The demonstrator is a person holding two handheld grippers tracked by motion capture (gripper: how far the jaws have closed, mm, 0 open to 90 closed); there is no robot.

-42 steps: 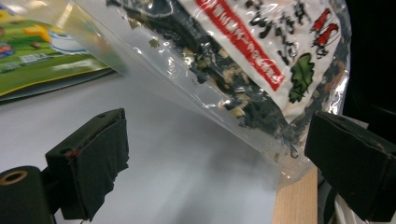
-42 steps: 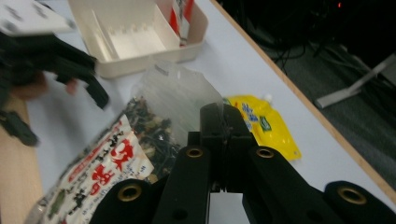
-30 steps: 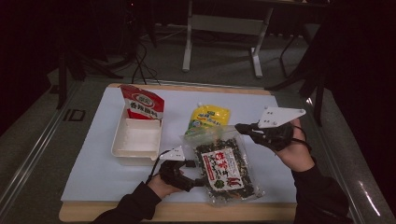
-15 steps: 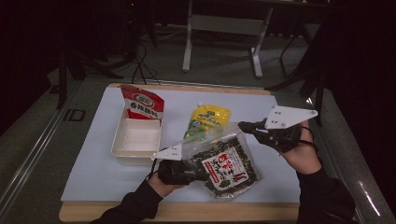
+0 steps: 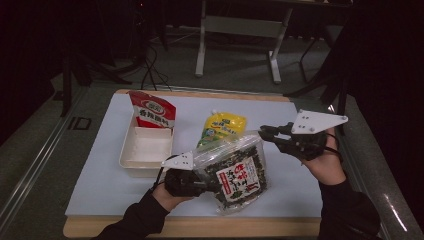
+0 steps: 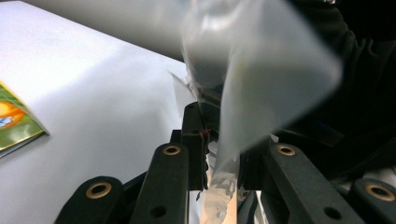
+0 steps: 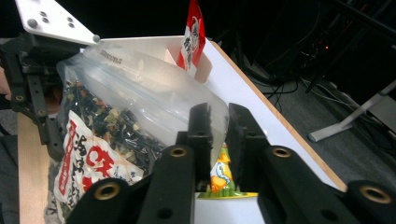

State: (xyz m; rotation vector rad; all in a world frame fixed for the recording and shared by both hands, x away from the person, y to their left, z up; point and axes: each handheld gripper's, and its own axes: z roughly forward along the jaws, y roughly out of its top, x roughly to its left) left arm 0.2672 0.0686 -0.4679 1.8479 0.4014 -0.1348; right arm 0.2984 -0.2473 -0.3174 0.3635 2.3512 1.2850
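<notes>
Two black grippers meet on one thing, a clear plastic zip bag of dark dried seaweed with a red-and-white label (image 5: 235,175), which is lifted off the white tabletop (image 5: 100,185) and hangs tilted in front of the shallow white plastic tray (image 5: 145,150), toward the person's side. The left gripper (image 5: 212,186), near the tray's front corner, is clenched on the bag's lower left edge; its jaws have just been closing, and in the left gripper view the crumpled clear film (image 6: 224,182) is pinched between them. The right gripper (image 5: 263,132) sits well to the right of the tray at the bag's upper right corner; its jaws have just been opening a little, and in the right gripper view the bag's clear top edge (image 7: 154,93) lies between the two black jaws with only a narrow gap, though whether the pads press on the film I cannot tell. A red-and-white standing pouch (image 5: 152,112) leans at the tray's far end. A yellow-and-green squeeze pouch with a small cap (image 5: 222,127) lies flat on the tabletop just right of the tray, partly behind the lifted bag. Each gripper carries a grey three-cornered plate, and dark sleeves come in from the tabletop's near edge.
</notes>
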